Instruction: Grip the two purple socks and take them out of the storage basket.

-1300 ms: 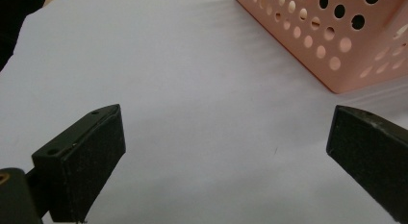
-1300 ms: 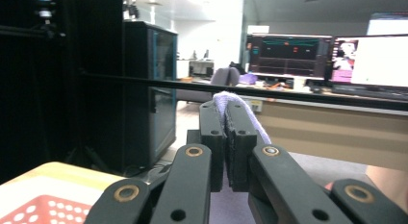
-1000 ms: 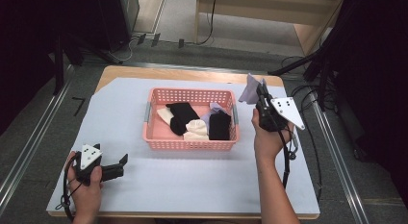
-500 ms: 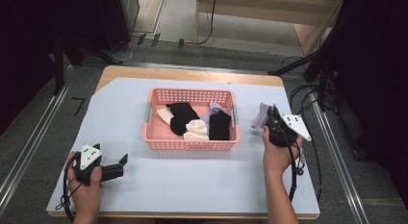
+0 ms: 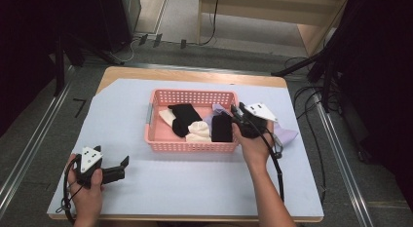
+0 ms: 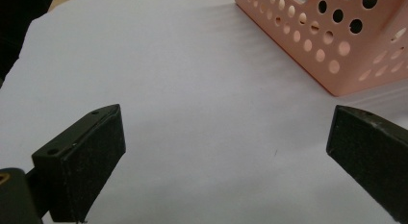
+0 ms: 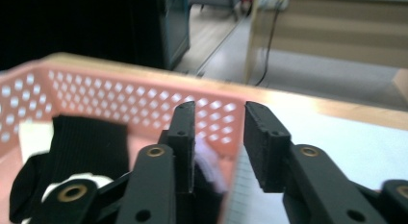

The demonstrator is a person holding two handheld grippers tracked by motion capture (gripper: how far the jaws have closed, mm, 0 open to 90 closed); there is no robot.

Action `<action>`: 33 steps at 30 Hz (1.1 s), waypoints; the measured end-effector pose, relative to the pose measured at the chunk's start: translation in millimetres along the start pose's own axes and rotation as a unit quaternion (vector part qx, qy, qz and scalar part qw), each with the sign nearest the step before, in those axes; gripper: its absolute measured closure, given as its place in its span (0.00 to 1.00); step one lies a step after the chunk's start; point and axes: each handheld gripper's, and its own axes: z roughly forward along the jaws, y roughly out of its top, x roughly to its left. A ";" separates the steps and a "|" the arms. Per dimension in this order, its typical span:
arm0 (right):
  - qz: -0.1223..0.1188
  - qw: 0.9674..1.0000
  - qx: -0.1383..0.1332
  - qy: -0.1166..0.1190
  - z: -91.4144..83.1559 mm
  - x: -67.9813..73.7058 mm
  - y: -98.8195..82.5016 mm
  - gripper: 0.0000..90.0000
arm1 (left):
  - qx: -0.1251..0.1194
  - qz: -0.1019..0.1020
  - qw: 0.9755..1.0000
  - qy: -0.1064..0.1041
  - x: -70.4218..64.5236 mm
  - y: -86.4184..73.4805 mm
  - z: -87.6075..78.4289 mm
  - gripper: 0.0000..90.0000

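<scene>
Basket [image 7: 231,119] rim betw R gripper [image 7: 219,137] jaws | jaws just opening, untouched

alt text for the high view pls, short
A person's right hand-held gripper, jaws apart with nothing between them, hangs over the right end of a pink basket of black and cream socks. A lilac sock lies on the white tabletop beside it. The left hand-held gripper rests open near the front left corner.

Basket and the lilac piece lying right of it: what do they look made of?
The basket looks like moulded pink plastic: stiff thin walls pierced with even rows of round holes, slight sheen. The lilac piece looks like soft knit fabric, probably a sock: limp, matte, lying flat and creased on the table cover. Its weave is too small to tell.
</scene>
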 end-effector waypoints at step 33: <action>-0.172 0.962 0.212 -0.003 78.2 2.3 4.6 0.98 | 0.003 -0.002 1.000 -0.004 0.3 0.3 0.7 0.01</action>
